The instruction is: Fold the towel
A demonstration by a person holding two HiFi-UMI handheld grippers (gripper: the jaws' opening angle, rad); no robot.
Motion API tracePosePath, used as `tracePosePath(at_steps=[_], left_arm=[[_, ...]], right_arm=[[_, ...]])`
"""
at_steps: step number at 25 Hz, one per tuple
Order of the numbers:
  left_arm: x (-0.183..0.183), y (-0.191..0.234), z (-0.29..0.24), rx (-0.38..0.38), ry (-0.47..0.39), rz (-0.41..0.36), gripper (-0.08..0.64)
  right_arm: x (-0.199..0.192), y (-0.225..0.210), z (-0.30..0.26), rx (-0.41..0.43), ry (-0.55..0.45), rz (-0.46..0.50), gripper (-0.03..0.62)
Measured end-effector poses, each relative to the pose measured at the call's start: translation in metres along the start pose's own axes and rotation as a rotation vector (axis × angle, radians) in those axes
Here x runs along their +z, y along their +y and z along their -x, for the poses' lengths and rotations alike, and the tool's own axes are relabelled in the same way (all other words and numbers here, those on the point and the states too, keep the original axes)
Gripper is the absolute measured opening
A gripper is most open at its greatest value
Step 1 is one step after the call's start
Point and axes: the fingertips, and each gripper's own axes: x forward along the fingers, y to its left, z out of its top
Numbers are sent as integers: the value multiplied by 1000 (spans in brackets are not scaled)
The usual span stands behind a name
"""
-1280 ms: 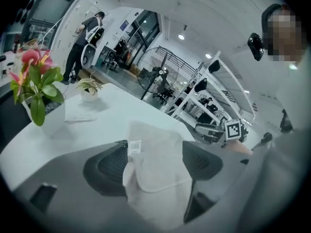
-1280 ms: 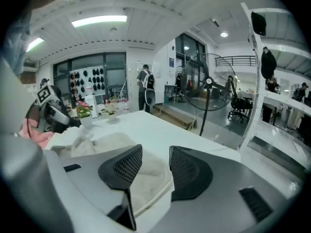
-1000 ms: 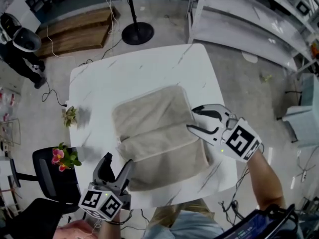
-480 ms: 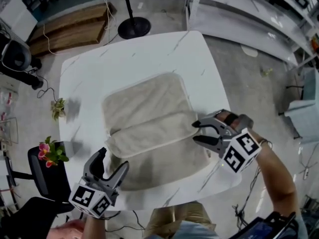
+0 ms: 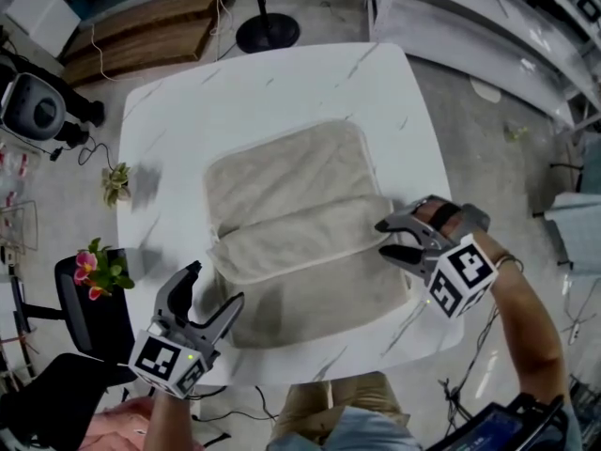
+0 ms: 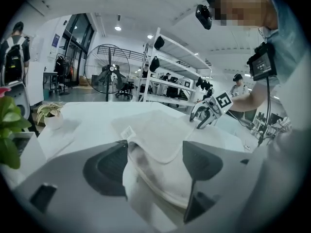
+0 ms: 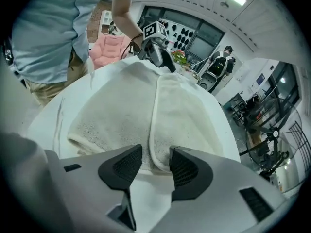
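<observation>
1. The towel lies spread on the white table, covering the middle and reaching toward the near edge and the right edge.
2. It's partly folded: a thick, hemmed flap runs across its middle from the left side to the right side, with flat cloth showing on both sides of it.
3. The left gripper is over the table's near-left corner, pointing in at the towel's near-left corner.
4. Its jaws stand wide apart. In the left gripper view the towel's folded corner and its small label show in the gap, but neither pad presses on the cloth, so it has hold of nothing.
5. The right gripper is at the table's right edge, aimed at the right end of the folded flap.
6. Its jaws are parted about halfway. The right gripper view shows the rounded end of the fold just ahead between the tips, with bare table under the pads and no grip on the cloth.
7. A small potted plant sits at the table's left edge, well apart from the towel.
</observation>
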Motion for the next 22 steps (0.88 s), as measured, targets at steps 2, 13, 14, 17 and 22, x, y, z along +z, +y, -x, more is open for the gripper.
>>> tracePosePath(at_steps=[2,13,14,17,22], left_arm=[[-2,2,0,1,4,-2,354],[12,-6,-1,-49,0,-91,354],[12,-8,-1,-54,9,-102,354],[9,-9,-2,-53,25,-154,356],[-7,-9,-18,-29,80,-354,349]], right_arm=[[-3,-2,-4,12,3,-5,180],[24,-20,31,175,-168,-241,43],[29,-24,35,174,-189,-266,41],[43,-38,41,152,-249,-350,37],[60,-58,46,152,-342,-435,35]])
